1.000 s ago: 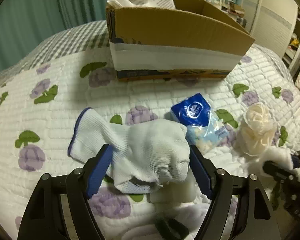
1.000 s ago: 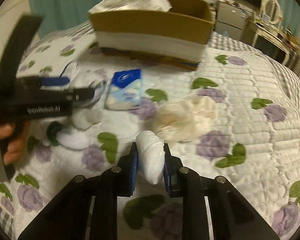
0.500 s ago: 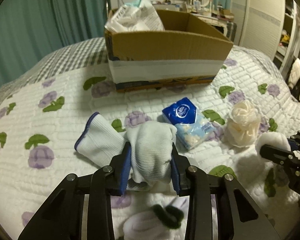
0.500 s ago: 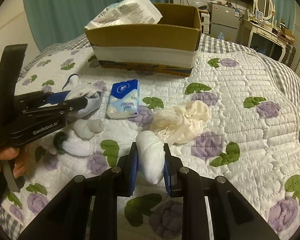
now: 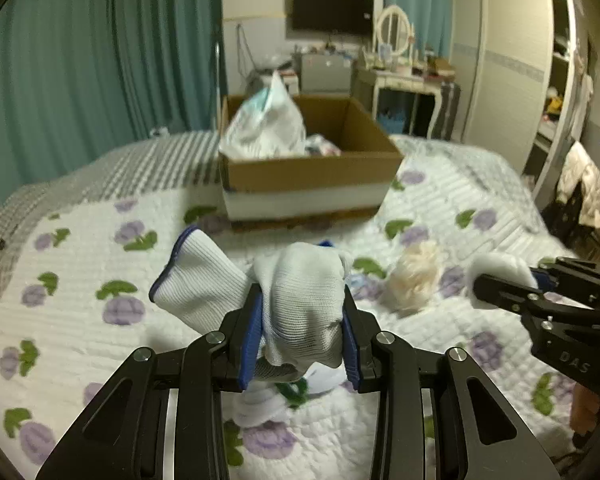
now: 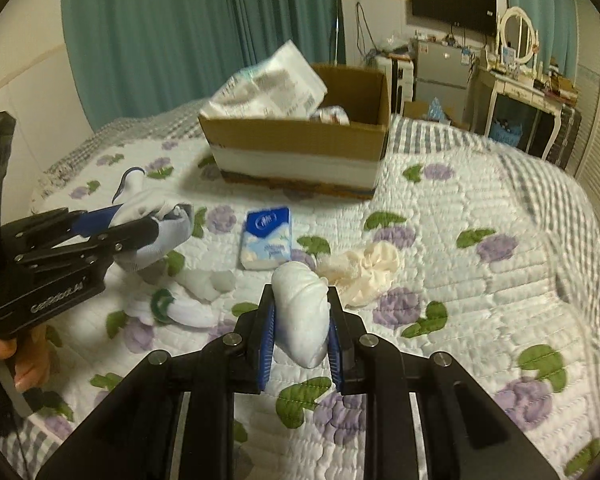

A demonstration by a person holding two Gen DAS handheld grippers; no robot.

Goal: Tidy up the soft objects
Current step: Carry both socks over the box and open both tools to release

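I see the left gripper [image 5: 302, 334] clamped on a white knit glove with blue cuff [image 5: 260, 296], right gripper [image 6: 302, 330] clamped on a rolled white sock [image 6: 302, 312], both above the white quilted bedspread with purple flowers [image 6: 460, 208]. Open brown cardboard box [image 6: 300, 152] sits further back; teal curtains [image 6: 160, 32] behind.

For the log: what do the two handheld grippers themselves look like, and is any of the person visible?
Both the left gripper and the right gripper are matte black linkage frames with silver pivot bolts and blue ribbed finger pads. White lettering marks the side of each body. Bare fingers grip the left handle; no sleeve or cable is clearly visible.
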